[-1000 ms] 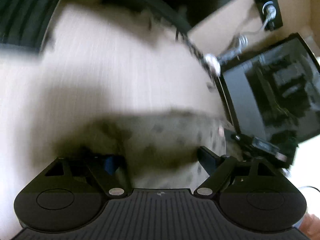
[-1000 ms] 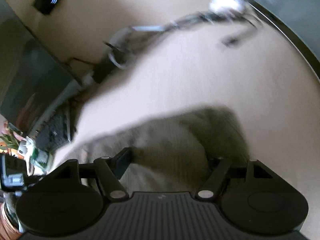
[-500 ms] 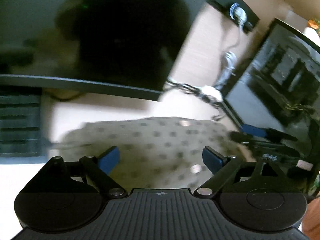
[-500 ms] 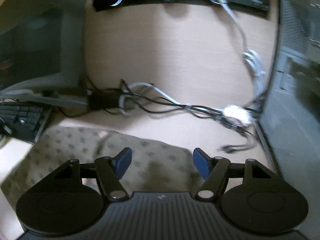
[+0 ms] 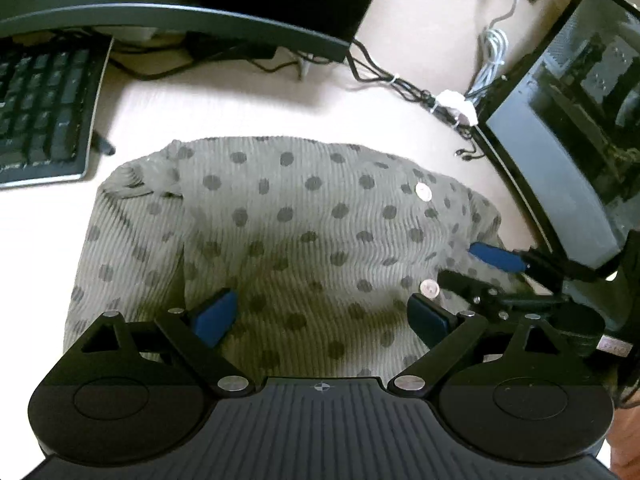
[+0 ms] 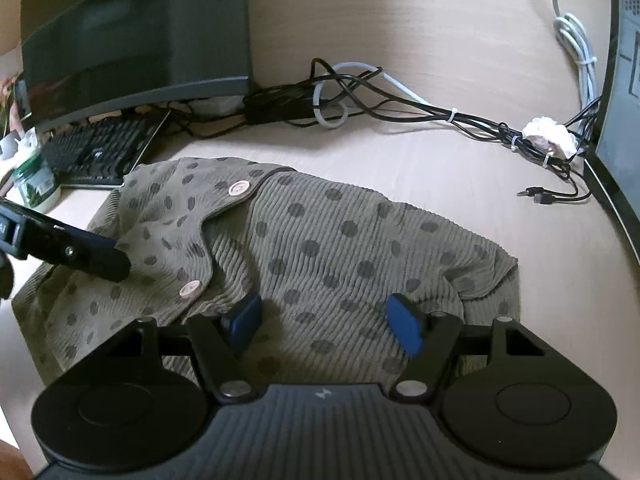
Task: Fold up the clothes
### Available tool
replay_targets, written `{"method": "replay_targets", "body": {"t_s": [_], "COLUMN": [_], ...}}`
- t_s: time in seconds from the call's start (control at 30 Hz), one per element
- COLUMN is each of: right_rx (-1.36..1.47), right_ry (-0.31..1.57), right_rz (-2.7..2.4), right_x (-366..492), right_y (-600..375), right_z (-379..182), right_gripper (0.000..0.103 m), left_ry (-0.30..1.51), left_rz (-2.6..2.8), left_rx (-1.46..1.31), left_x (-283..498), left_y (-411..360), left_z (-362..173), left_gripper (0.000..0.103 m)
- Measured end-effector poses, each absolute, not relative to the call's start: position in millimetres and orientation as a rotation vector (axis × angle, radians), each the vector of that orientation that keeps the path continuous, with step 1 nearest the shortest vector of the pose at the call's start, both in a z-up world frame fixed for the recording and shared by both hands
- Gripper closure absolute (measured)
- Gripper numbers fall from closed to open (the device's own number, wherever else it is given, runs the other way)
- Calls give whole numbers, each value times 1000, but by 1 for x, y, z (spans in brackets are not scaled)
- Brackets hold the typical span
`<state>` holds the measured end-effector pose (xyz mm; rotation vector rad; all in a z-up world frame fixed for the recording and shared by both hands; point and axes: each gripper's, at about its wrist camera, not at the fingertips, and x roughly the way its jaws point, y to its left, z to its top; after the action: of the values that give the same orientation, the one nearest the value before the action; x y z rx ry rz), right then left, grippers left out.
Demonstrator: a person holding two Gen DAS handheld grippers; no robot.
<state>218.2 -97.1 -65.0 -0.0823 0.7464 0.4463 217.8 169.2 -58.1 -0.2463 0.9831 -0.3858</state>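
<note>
Presently, garment: an olive corduroy top with dark dots (image 5: 304, 236) lies on the pale desk (image 5: 248, 108), bunched into a rough block with at least one layer turned over itself; two round buttons (image 6: 239, 189) show along a lapped edge.
Left gripper: my left gripper (image 5: 324, 316) hangs just over the near part of the cloth, its blue pads spread wide with nothing between them.
Right gripper: my right gripper (image 6: 328, 324) sits low over the near right part of the cloth, likewise released and grasping nothing.
Stage: I judge the pile fits either a fold just laid down or a heap awaiting squaring; these views do not settle which.
Technique: whichever fold comes, I would pinch only the layer meant to travel, take two matching points on one edge, and keep both tools level so the ribbed cloth does not skew.
Caution, buttons: the lapped placket is thick and may spring open; I would press it flat before creasing.
Left surroundings: a black keyboard (image 5: 40, 112) lies far left, just beside the cloth, under a monitor (image 6: 136, 36).
Far surroundings: a bundle of cables (image 6: 400, 108) runs across the far desk, with loose plugs near the right.
Right surroundings: a dark glass-sided case (image 5: 568, 128) stands close on the right, limiting any sweep that way.
</note>
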Motion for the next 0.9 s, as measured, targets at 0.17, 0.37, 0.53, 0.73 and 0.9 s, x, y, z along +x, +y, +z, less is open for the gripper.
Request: {"method": "replay_targets", "body": {"t_s": [0.17,0.37,0.53,0.73,0.9], "right_rx": [-103,-96,-115,-153,-165], "right_ry": [730,710,700,672,687], "right_rz": [411,392,396,447,467], "right_x": [214,211,212,220,236], "right_y": [-92,-91,-90,-94,-98], "right_z": [-65,-67,-68,-71,-72], "right_gripper": [30,29,25,15,0], "left_ry": [972,970,965,960,931], "left_rz": [-378,-390,-396,-362,-350], "left_rx": [-211,-226,-230,-236,-326], "left_x": [209,211,212,210,204], "left_y": [164,166,162,155,161], "left_z": [-62,-62,-64,-65,-67], "left_gripper": [7,5,0,0,0]}}
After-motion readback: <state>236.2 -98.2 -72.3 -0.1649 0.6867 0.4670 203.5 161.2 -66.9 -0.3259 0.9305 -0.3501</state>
